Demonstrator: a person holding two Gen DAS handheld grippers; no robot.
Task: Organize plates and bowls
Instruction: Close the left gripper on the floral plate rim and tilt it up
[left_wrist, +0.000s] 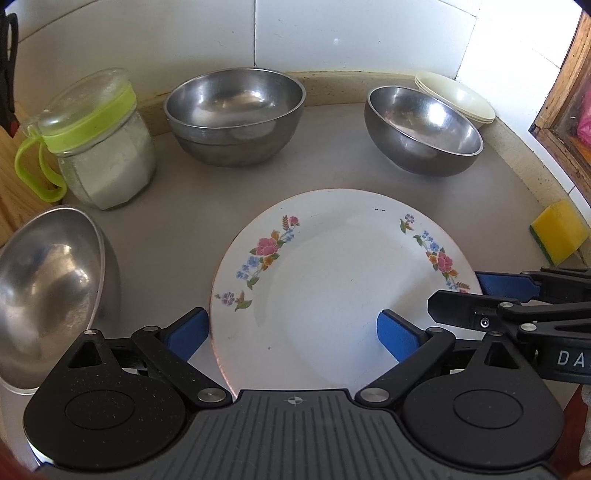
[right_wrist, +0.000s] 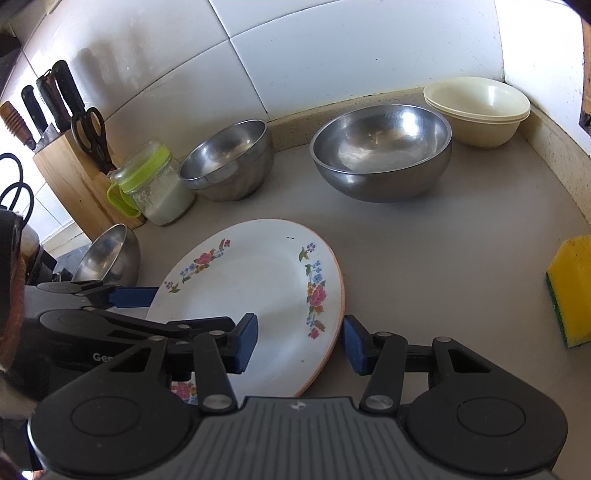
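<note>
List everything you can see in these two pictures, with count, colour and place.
floral plate: at least one, perhaps stacked, white with flowers, front centre of the counter
steel bowls: three, silver, one at back centre, one at back right, one tilted at the left
cream bowls: a nested stack, back right corner
jar: one, glass with a green lid, white powder inside, back left
sponge: one, yellow and green, right edge
knife block: one, wooden, far left
counter: grey
left gripper: open, astride the plate's left rim
right gripper: open, astride the plate's right rim
</note>
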